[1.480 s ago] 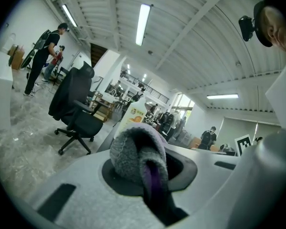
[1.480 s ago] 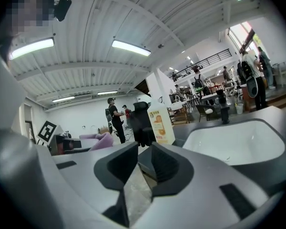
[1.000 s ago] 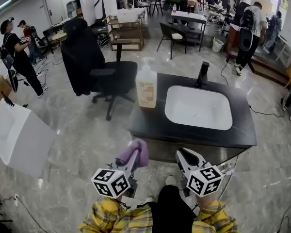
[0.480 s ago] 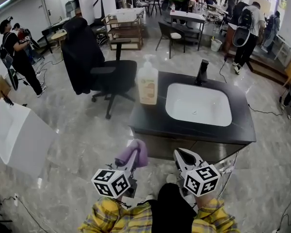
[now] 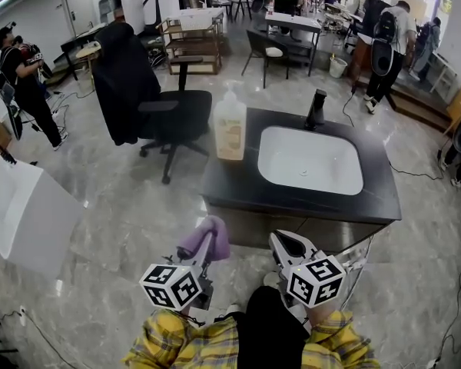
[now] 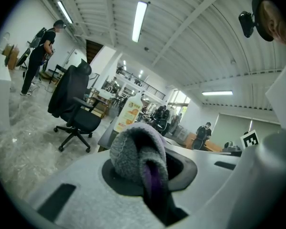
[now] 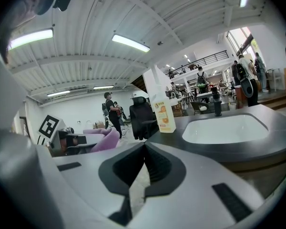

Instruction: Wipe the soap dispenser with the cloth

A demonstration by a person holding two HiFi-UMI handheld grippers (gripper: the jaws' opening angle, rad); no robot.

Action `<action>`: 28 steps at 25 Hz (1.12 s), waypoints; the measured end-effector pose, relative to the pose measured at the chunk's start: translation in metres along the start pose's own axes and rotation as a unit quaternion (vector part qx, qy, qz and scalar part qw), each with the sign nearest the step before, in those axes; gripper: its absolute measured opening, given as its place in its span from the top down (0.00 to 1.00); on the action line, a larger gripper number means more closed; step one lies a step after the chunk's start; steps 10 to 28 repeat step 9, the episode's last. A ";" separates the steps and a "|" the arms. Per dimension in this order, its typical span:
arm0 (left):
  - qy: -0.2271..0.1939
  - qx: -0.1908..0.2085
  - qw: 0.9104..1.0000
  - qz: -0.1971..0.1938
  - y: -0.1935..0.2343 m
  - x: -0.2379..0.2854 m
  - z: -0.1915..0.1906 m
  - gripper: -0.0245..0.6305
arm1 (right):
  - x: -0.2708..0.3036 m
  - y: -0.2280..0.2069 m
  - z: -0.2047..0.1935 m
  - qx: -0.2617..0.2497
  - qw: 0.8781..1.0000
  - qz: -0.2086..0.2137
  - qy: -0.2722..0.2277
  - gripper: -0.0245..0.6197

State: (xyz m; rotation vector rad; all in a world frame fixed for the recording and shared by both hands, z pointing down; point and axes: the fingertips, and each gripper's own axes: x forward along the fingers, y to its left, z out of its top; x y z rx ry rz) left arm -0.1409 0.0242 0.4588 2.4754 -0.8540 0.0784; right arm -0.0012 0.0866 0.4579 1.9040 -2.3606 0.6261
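Two grippers are in your hands, low in the head view, both short of the near edge of the black vanity counter. Far to your left a white basin unit stands on the marble floor. Beyond it is a black office chair with a dark coat draped over its back.

Your left gripper is clamped on the purple cloth. Its own view shows the fabric bunched into a rounded wad between the jaws, grey on the outside with a purple fold down the middle. You hold the cloth in the air, well apart from the soap dispenser.

That dispenser stands upright on the counter's left side, just left of the white sink basin. It is a pale bottle with an orange label and a pump top, and it is apart from both grippers. A black faucet rises behind the basin.

Your right gripper sits beside the left one. Its jaws are pressed together with nothing between them, and its view looks across the counter toward the dispenser and basin. Farther right, people stand among tables in the background.
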 end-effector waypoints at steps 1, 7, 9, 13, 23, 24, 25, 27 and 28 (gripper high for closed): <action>0.000 0.000 1.000 -0.001 -0.001 0.000 0.000 0.89 | 0.000 0.000 0.000 0.000 1.000 0.000 0.000 0.95; -0.005 0.006 1.000 -0.003 0.000 0.006 0.008 0.89 | 0.007 -0.004 0.011 -0.016 1.000 0.009 0.002 0.95; -0.009 0.008 1.000 -0.001 0.003 0.008 0.012 0.89 | 0.012 -0.005 0.016 -0.024 1.000 0.018 0.005 0.95; -0.009 0.008 1.000 -0.001 0.003 0.008 0.012 0.89 | 0.012 -0.005 0.016 -0.024 1.000 0.018 0.005 0.95; -0.009 0.008 1.000 -0.001 0.003 0.008 0.012 0.89 | 0.012 -0.005 0.016 -0.024 1.000 0.018 0.005 0.95; -0.009 0.008 1.000 -0.001 0.003 0.008 0.012 0.89 | 0.012 -0.005 0.016 -0.024 1.000 0.018 0.005 0.95; -0.009 0.008 1.000 -0.001 0.003 0.008 0.012 0.89 | 0.012 -0.005 0.016 -0.024 1.000 0.018 0.005 0.95; -0.009 0.008 1.000 -0.001 0.003 0.008 0.012 0.89 | 0.012 -0.005 0.016 -0.024 1.000 0.018 0.005 0.95; -0.009 0.008 1.000 -0.001 0.003 0.008 0.012 0.89 | 0.012 -0.005 0.016 -0.024 1.000 0.018 0.005 0.95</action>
